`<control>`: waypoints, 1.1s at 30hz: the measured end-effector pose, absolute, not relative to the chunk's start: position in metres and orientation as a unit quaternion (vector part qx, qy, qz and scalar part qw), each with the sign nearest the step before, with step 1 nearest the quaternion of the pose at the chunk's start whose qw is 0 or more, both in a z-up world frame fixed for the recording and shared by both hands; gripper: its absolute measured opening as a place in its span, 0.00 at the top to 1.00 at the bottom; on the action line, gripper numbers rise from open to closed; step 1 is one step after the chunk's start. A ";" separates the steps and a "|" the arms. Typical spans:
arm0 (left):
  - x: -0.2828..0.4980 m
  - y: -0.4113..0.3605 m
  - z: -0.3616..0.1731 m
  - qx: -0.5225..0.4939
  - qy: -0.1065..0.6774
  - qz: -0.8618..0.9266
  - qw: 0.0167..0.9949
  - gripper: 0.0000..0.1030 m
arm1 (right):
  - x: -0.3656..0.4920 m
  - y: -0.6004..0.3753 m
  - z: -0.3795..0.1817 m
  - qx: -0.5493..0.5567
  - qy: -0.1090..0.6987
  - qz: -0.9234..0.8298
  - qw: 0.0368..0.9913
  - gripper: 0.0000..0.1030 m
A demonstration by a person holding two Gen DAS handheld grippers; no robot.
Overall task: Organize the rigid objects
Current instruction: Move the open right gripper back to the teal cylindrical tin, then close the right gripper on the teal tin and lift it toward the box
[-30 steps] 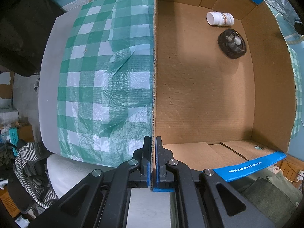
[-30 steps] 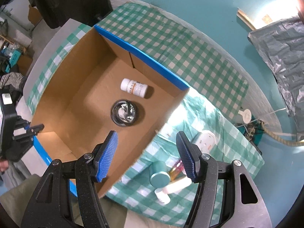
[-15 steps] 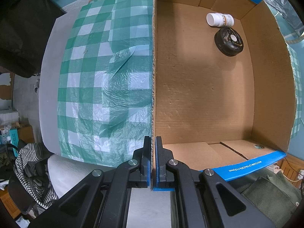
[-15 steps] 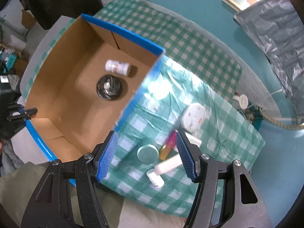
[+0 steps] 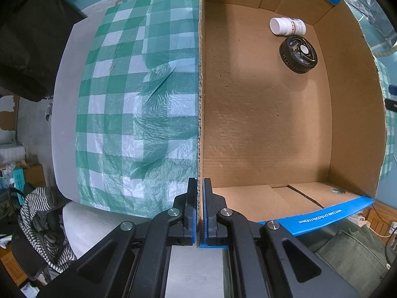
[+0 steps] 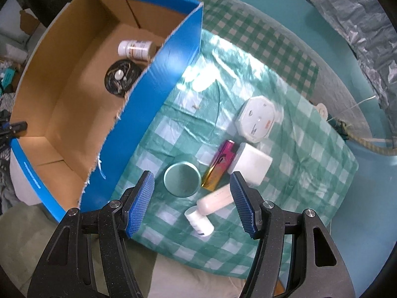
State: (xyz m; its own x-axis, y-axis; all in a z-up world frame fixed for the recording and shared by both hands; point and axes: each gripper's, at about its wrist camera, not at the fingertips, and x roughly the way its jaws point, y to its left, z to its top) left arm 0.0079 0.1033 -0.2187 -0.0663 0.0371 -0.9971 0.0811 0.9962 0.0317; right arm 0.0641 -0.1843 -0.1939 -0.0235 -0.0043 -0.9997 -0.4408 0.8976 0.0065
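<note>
Left gripper (image 5: 197, 211) pinches corrugated box (image 5: 260, 129) wall at 6 o'clock. Inside, toward 1 o'clock: smooth white pill bottle (image 5: 287, 26) on its side, touching ribbed black disc (image 5: 298, 54). Right gripper (image 6: 192, 198), jaws wide, above crinkled checked cloth (image 6: 285, 149); round teal tin (image 6: 182, 179) between its pads.

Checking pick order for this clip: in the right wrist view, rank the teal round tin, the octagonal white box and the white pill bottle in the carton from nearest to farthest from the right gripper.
From the right gripper:
1. Teal round tin, just ahead of the left finger, on the cloth.
2. Octagonal white box, farther up the cloth, to the right.
3. White pill bottle, lying at the far end inside the carton.
</note>
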 end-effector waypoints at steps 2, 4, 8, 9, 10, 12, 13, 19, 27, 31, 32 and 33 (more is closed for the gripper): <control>0.008 0.104 -0.219 0.040 0.731 -0.016 0.681 0.96 | 0.062 -0.186 -0.203 -0.160 0.702 0.158 0.676 0.39; 0.009 0.104 -0.219 0.040 0.731 -0.015 0.681 0.96 | 0.061 -0.187 -0.210 -0.158 0.706 0.156 0.673 0.39; 0.009 0.105 -0.221 0.039 0.733 -0.013 0.679 0.96 | 0.058 -0.190 -0.227 -0.147 0.714 0.154 0.666 0.39; 0.009 0.105 -0.222 0.039 0.733 -0.013 0.679 0.96 | 0.058 -0.190 -0.229 -0.144 0.716 0.155 0.665 0.39; 0.009 0.105 -0.222 0.040 0.732 -0.014 0.680 0.96 | 0.057 -0.191 -0.233 -0.140 0.719 0.156 0.663 0.39; 0.008 0.105 -0.222 0.040 0.731 -0.014 0.681 0.96 | 0.057 -0.190 -0.238 -0.137 0.719 0.156 0.663 0.39; 0.008 0.105 -0.223 0.040 0.731 -0.013 0.681 0.96 | 0.057 -0.189 -0.240 -0.137 0.719 0.157 0.663 0.39; 0.007 0.105 -0.223 0.042 0.730 -0.015 0.682 0.96 | 0.054 -0.184 -0.251 -0.139 0.715 0.159 0.666 0.39; 0.005 0.107 -0.224 0.039 0.730 -0.016 0.682 0.96 | 0.051 -0.186 -0.259 -0.131 0.714 0.147 0.672 0.57; 0.005 0.109 -0.226 0.039 0.731 -0.016 0.681 0.96 | 0.050 -0.187 -0.258 -0.130 0.714 0.149 0.671 0.57; 0.005 0.109 -0.226 0.039 0.731 -0.017 0.681 0.96 | 0.049 -0.187 -0.258 -0.131 0.715 0.150 0.671 0.57; 0.005 0.109 -0.226 0.039 0.731 -0.017 0.681 0.96 | 0.048 -0.187 -0.256 -0.131 0.715 0.150 0.670 0.57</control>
